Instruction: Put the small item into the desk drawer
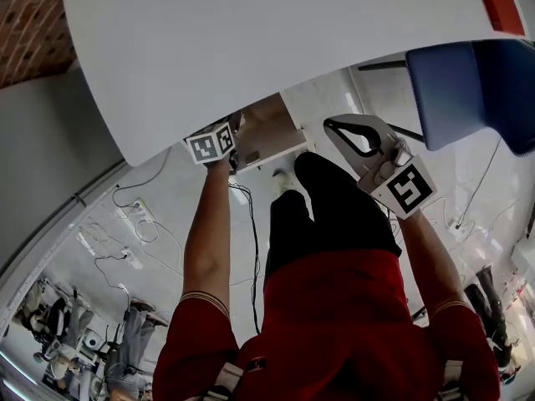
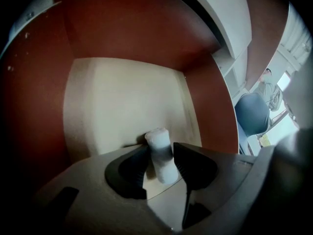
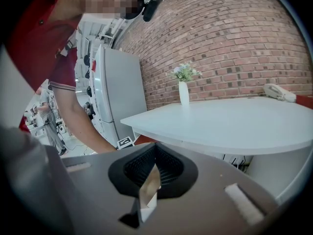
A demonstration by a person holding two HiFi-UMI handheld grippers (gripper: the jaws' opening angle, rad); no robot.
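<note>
The drawer holds the small white roll, on its pale floor; the left gripper reaches inside, jaws parted either side of the roll, not pinching it; the right gripper is closed, empty.

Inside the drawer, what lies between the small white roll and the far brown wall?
Nothing lies there: the left gripper view shows only bare pale drawer floor between the white roll and the far wall.

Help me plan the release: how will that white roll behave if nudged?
The white roll looks soft and matte, so probably light, not slippery. A tilted cylinder on the flat drawer floor, it could topple and roll.
</note>
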